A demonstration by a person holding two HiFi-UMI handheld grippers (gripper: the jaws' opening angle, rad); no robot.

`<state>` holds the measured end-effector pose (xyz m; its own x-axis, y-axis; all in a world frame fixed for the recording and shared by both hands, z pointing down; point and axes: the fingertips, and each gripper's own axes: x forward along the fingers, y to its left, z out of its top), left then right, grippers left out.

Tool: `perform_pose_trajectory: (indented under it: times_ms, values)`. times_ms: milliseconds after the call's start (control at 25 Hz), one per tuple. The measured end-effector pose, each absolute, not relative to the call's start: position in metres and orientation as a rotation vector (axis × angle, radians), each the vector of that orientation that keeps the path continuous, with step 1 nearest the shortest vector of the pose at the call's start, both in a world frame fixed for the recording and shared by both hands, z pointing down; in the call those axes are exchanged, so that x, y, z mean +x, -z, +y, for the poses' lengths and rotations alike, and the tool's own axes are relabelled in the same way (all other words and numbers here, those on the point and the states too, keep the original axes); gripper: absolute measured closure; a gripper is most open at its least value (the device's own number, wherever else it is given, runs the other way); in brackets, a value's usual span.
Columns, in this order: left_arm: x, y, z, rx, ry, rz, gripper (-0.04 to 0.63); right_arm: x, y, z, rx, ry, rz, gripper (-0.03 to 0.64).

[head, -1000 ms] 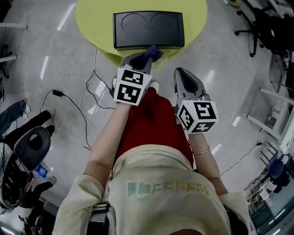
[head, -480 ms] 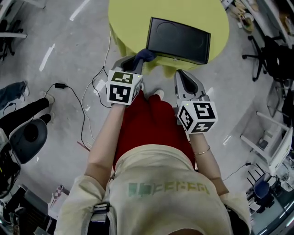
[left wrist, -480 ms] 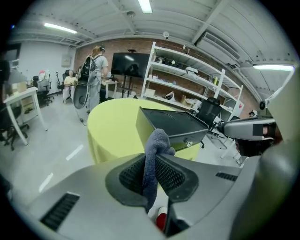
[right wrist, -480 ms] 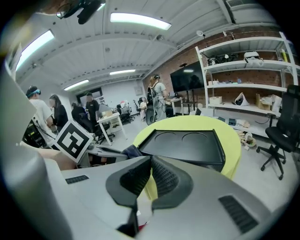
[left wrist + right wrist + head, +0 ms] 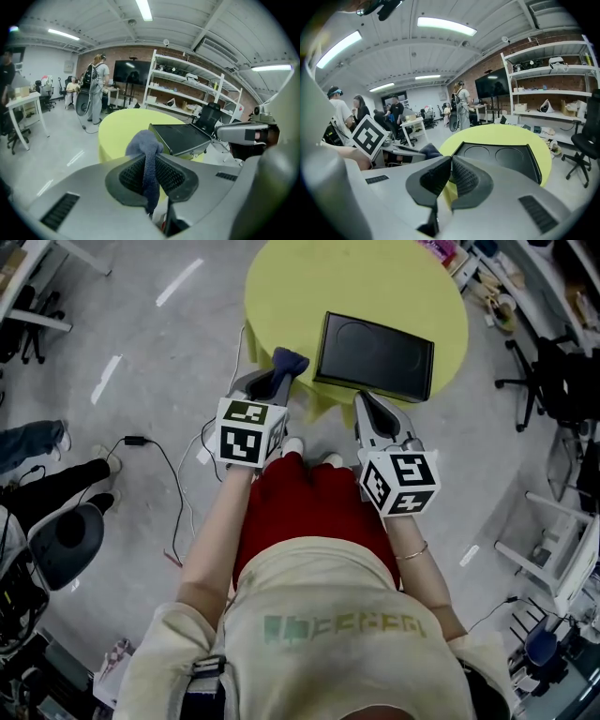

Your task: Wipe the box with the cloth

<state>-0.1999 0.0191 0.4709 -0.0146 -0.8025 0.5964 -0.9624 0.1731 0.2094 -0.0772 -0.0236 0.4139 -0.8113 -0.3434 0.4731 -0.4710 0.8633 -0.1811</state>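
Observation:
A black box [image 5: 375,355] with two round hollows in its top lies on the round yellow table [image 5: 281,287]; it also shows in the left gripper view [image 5: 185,137] and the right gripper view [image 5: 501,159]. My left gripper [image 5: 274,382] is shut on a dark blue cloth [image 5: 289,362], which sticks out past the jaws [image 5: 145,147] and hangs at the table's near edge, left of the box. My right gripper [image 5: 367,405] is shut with nothing in it, just short of the box's near side [image 5: 450,176].
Cables [image 5: 178,474] trail on the grey floor at the left. A seated person's legs [image 5: 47,479] and a chair [image 5: 61,545] are at far left. Office chairs [image 5: 553,371] and shelving [image 5: 197,89] stand at the right. People stand beyond the table [image 5: 96,89].
The view has swung so the table and box sit more to the right and farther up. Both grippers stay shut, the left one still holding the cloth near the table edge.

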Motion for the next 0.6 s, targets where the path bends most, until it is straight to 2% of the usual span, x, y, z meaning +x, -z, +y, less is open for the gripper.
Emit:
perform_pose_trajectory:
  times_ms: [200,600]
  values:
    - [-0.234,-0.46,-0.02,1.722,-0.308,-1.873,0.532,-0.096,-0.414,-0.03,0.632,-0.387,-2.603,0.578]
    - [-0.264,-0.48,-0.082,1.739,-0.238,-1.811,0.532,-0.081,-0.421,-0.036,0.78,-0.435,-2.506,0.578]
